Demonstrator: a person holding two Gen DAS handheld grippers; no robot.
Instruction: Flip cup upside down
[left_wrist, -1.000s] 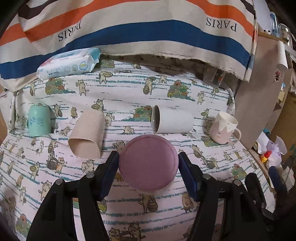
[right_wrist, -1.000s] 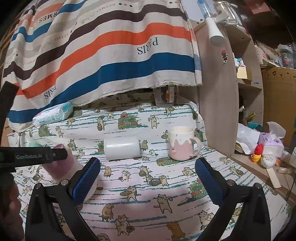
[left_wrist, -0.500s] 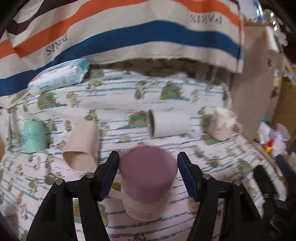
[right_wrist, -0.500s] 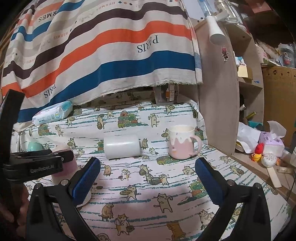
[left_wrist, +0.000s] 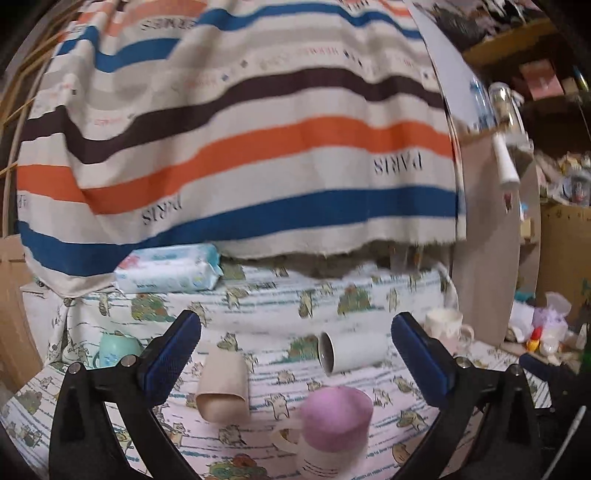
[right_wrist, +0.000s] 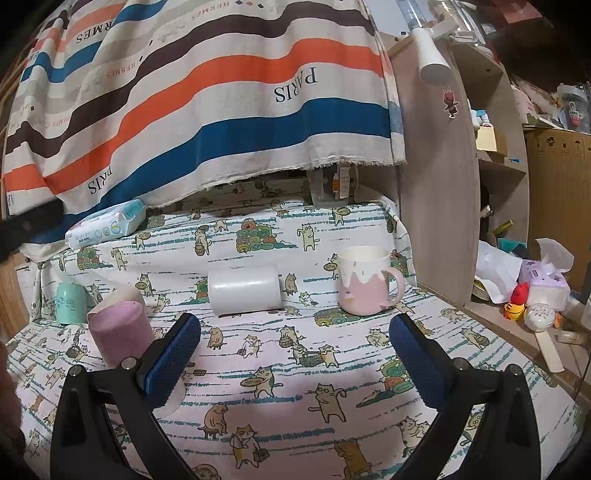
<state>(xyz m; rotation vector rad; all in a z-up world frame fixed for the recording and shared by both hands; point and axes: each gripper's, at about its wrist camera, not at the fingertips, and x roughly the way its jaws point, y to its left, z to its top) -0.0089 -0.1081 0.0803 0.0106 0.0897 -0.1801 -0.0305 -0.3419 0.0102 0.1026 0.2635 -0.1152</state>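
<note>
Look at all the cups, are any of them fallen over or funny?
Yes. The white cup and the beige cup lie on their sides on the cat tablecloth. The purple mug and the mint cup stand upside down, while the pink-and-cream mug stands upright. Nothing looks spilled or broken.

On the table, an upturned cup stands front left, a second upturned cup behind it, a cup on its side mid-table, an upright mug right, a wipes pack at the back under a hanging cloth.
</note>
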